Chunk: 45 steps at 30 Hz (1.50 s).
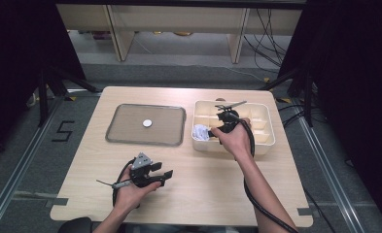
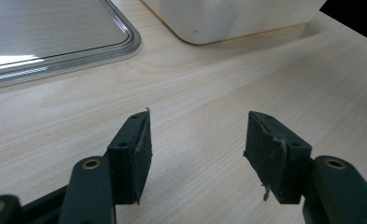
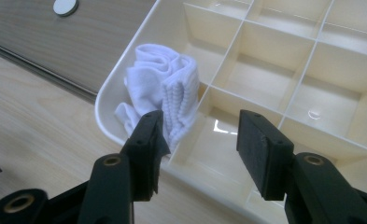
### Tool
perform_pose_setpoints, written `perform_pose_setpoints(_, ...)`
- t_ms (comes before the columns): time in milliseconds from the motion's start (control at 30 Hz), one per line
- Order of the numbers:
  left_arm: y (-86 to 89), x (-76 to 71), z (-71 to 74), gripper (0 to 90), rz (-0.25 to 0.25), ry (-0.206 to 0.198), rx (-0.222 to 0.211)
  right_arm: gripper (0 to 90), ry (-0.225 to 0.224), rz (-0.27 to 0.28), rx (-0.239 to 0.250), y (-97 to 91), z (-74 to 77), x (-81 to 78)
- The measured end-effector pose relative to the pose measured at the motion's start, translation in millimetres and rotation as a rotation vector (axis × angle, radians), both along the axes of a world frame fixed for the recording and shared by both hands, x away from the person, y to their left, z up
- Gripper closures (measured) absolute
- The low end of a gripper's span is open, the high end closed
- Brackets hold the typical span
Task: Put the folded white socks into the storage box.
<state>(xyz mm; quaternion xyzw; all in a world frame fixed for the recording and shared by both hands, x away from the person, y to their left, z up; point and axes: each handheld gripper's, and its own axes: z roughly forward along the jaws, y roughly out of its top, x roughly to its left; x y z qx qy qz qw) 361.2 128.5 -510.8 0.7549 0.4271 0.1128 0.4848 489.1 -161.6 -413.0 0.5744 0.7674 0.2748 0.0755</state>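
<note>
A bundled white sock (image 3: 165, 95) lies in the near-left compartment of the cream divided box (image 3: 265, 60); in the high view the sock (image 1: 200, 131) shows at the box's (image 1: 269, 138) left end. My right gripper (image 3: 200, 135) hovers over the box's near edge just beside the sock, jaws open, nothing between them. In the high view the right gripper (image 1: 222, 127) sits over the box. My left gripper (image 2: 197, 149) rests low over the bare wooden table, open and empty; from above the left gripper (image 1: 162, 174) is at the front left.
A grey flat tray (image 1: 145, 124) with a small white round disc (image 1: 147, 123) lies left of the box; its rim (image 2: 78, 58) shows ahead of the left gripper. The box's other compartments look bare. Table edges lie near on all sides.
</note>
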Motion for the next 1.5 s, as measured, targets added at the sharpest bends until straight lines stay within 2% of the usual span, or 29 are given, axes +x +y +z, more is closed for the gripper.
perform_pose_setpoints(67, 0.0, 0.0, -0.1, 40.5, 0.000, 0.000, 0.000, 51.2, -0.026, 0.029, -0.013, -3.0, -0.1, -2.9)
perform_pose_setpoints(100, -0.1, 0.0, -0.4, 40.5, 0.001, -0.002, -0.001, 51.3, -0.043, 0.052, -0.009, -4.2, -0.5, -4.2)
perform_pose_setpoints(133, -0.2, 0.0, -0.4, 40.5, 0.002, -0.001, 0.000, 51.2, -0.037, 0.044, -0.004, -4.1, 0.1, -6.2)
perform_pose_setpoints(167, -0.3, -0.1, -0.5, 40.4, 0.002, 0.000, -0.001, 51.3, -0.058, 0.069, 0.001, -5.3, -0.5, -7.6)
perform_pose_setpoints(233, -0.4, -0.1, -0.6, 40.4, 0.002, -0.001, 0.000, 51.1, -0.069, 0.084, 0.004, -6.6, 0.1, -11.0)
perform_pose_setpoints(267, -0.4, -0.2, -0.6, 40.4, 0.002, -0.001, -0.001, 50.9, -0.066, 0.074, 0.009, -5.8, 1.2, -13.9)
perform_pose_setpoints(300, -0.3, -0.2, -0.5, 40.4, 0.001, -0.001, 0.000, 50.7, -0.076, 0.098, 0.003, -7.9, 1.4, -15.6)
perform_pose_setpoints(367, -0.7, 0.3, -1.7, 40.3, 0.000, -0.005, -0.013, 50.6, -0.077, 0.088, 0.015, -8.0, 1.8, -19.3)
perform_pose_setpoints(400, -0.9, 0.1, -1.8, 40.3, 0.001, -0.003, -0.013, 50.5, -0.088, 0.109, 0.007, -10.8, 1.8, -20.9)
perform_pose_setpoints(433, -1.1, 0.2, -1.9, 40.3, 0.000, -0.004, -0.015, 50.5, -0.080, 0.092, 0.023, -10.0, 2.5, -23.6)
perform_pose_setpoints(533, -1.2, 0.0, -2.0, 40.3, -0.004, 0.004, -0.018, 50.4, -0.088, 0.102, 0.031, -13.0, 4.0, -28.9)
perform_pose_setpoints(600, -1.1, 0.1, -2.0, 40.3, -0.002, 0.003, -0.018, 50.0, -0.104, 0.113, 0.020, -16.2, 3.9, -32.1)
perform_pose_setpoints(700, -0.9, 0.0, -2.0, 40.2, 0.001, -0.005, -0.011, 49.4, -0.101, 0.099, 0.033, -17.9, 4.8, -39.0)
perform_pose_setpoints(733, -0.8, 0.1, -2.1, 40.2, 0.000, -0.003, -0.011, 49.0, -0.110, 0.119, 0.025, -21.1, 4.9, -40.8)
perform_pose_setpoints(767, -0.9, 0.1, -2.2, 40.2, -0.001, -0.003, -0.010, 48.9, -0.108, 0.106, 0.031, -20.7, 5.0, -42.9)
perform_pose_setpoints(867, -1.2, 0.0, -2.7, 40.2, -0.002, 0.001, -0.016, 48.4, -0.117, 0.126, 0.023, -26.1, 5.1, -49.3)
perform_pose_setpoints(900, -1.0, 0.1, -2.5, 40.1, -0.004, 0.004, -0.014, 48.2, -0.111, 0.114, 0.029, -27.2, 4.8, -52.4)
perform_pose_setpoints(967, -0.8, 0.0, -2.4, 40.1, 0.000, -0.005, -0.010, 48.0, -0.114, 0.106, 0.001, -31.6, 3.4, -55.4)
perform_pose_setpoints(1033, -0.5, 0.1, -2.3, 40.1, 0.002, -0.008, -0.009, 47.8, -0.124, 0.108, 0.023, -34.8, 1.7, -60.6)
perform_pose_setpoints(1067, -0.5, 0.1, -2.3, 40.0, 0.002, -0.008, -0.009, 47.7, -0.124, 0.085, 0.013, -36.3, 1.1, -65.1)
perform_pose_setpoints(1133, -0.5, 0.2, -2.4, 40.0, 0.003, -0.010, -0.009, 47.5, -0.122, 0.074, 0.017, -40.1, -0.5, -70.6)
perform_pose_setpoints(1200, -0.4, 0.1, -2.5, 39.8, 0.003, -0.011, -0.008, 47.2, -0.132, 0.089, 0.013, -45.4, -2.3, -74.2)
perform_pose_setpoints(1233, -0.8, 0.0, -2.7, 39.7, 0.006, -0.009, -0.015, 47.1, -0.126, 0.060, 0.026, -45.2, -3.3, -78.2)
perform_pose_setpoints(1300, 0.0, 0.1, -2.6, 39.2, 0.004, -0.014, -0.008, 46.5, -0.175, 0.098, 0.006, -53.5, -7.2, -79.7)
perform_pose_setpoints(1333, 0.3, 0.2, -2.6, 39.2, 0.002, -0.012, -0.016, 46.3, -0.166, 0.090, 0.013, -55.8, -8.8, -82.3)
perform_pose_setpoints(1400, 0.1, 0.1, -2.0, 39.2, 0.004, -0.015, -0.024, 45.6, -0.193, 0.091, -0.009, -61.2, -12.7, -86.8)
perform_pose_setpoints(1433, -0.5, -0.3, -1.8, 39.1, 0.013, -0.019, -0.024, 45.6, -0.190, 0.091, -0.022, -64.9, -14.7, -89.2)
perform_pose_setpoints(1500, -0.5, -0.2, -1.8, 39.1, 0.012, -0.020, -0.024, 45.6, -0.202, 0.086, 0.005, -69.8, -17.4, -95.3)
